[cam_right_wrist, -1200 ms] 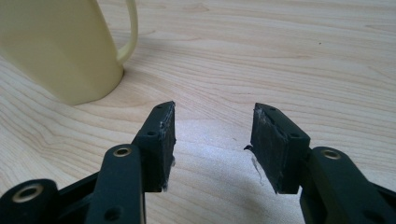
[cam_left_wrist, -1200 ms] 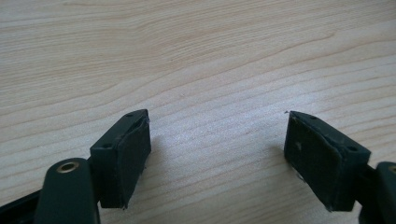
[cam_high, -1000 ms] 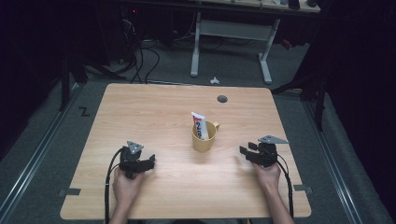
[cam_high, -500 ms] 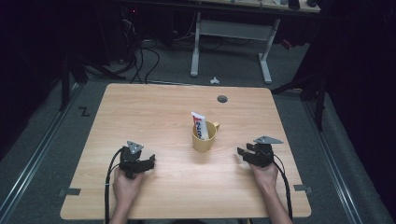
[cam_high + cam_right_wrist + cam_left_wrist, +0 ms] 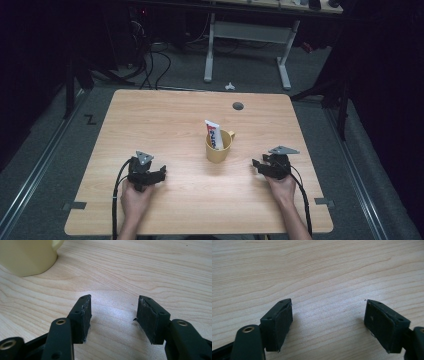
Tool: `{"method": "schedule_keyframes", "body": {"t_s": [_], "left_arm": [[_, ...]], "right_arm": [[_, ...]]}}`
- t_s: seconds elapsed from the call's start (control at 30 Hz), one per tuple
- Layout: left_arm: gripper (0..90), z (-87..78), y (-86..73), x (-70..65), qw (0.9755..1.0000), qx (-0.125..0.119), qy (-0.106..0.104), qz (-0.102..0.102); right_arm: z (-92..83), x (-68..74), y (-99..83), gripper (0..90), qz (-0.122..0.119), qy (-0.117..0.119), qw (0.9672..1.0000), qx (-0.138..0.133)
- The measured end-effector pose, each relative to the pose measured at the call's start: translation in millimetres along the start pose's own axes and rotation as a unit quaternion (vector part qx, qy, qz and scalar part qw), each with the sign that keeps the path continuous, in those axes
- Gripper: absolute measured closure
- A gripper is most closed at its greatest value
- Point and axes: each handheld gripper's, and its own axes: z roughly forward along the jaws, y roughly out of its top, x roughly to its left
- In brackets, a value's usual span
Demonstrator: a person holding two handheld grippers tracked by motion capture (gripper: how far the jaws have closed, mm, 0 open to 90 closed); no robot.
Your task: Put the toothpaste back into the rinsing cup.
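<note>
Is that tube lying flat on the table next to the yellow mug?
No, the tube stands upright inside the yellow mug, its top sticking out above the rim.

yellow mug (image 5: 218,147) upright mid-table, white toothpaste tube (image 5: 213,133) standing inside, leaning

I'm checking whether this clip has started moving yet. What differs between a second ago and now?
The right tongs have just been opening, with bare table between the jaws. In the high view they sit slightly nearer the person than before. The left tongs are open and unmoved. The yellow mug, with the toothpaste tube standing in it, is where it was.
</note>
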Motion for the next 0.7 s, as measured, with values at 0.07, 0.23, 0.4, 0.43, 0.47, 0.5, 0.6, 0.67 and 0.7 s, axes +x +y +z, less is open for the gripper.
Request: {"method": "schedule_keyframes", "body": {"t_s": [0.07, 0.23, 0.4, 0.43, 0.47, 0.5, 0.6, 0.67, 0.7], "left_arm": [[23.1, 0.0, 0.0, 0.0, 1.0000, 0.000, 0.000, 0.000], [23.1, 0.0, 0.0, 0.0, 1.0000, 0.000, 0.000, 0.000], [23.1, 0.0, 0.0, 0.0, 1.0000, 0.000, 0.000, 0.000], [23.2, 0.0, 0.0, -0.1, 1.0000, 0.000, 0.000, 0.000], [23.1, 0.0, -0.1, -0.1, 1.0000, 0.000, 0.000, 0.000], [23.1, 0.0, -0.1, -0.1, 1.0000, 0.000, 0.000, 0.000], [23.1, 0.0, -0.1, -0.1, 1.0000, 0.000, 0.000, 0.000], [23.1, 0.0, -0.1, -0.1, 1.0000, 0.000, 0.000, 0.000], [23.1, 0.0, -0.1, -0.1, 1.0000, 0.000, 0.000, 0.000]], "right_arm": [[0.4, 0.4, 0.1, 45.3, -0.001, -0.001, 1.0000, 0.001], [0.8, 1.3, 0.3, 44.5, -0.005, -0.005, 1.0000, 0.003], [1.4, 3.7, 0.6, 43.3, -0.014, -0.013, 0.9998, 0.007], [1.8, 4.6, 0.7, 43.1, -0.018, -0.017, 0.9997, 0.008], [2.2, 5.7, 0.8, 42.9, -0.024, -0.022, 0.9994, 0.008], [2.7, 7.1, 0.9, 42.4, -0.031, -0.027, 0.9991, 0.010], [2.8, 7.2, 1.0, 41.4, -0.032, -0.026, 0.9991, 0.011], [2.8, 7.4, 1.0, 40.7, -0.033, -0.026, 0.9991, 0.012], [2.9, 7.5, 1.0, 40.2, -0.034, -0.025, 0.9990, 0.012]]}}
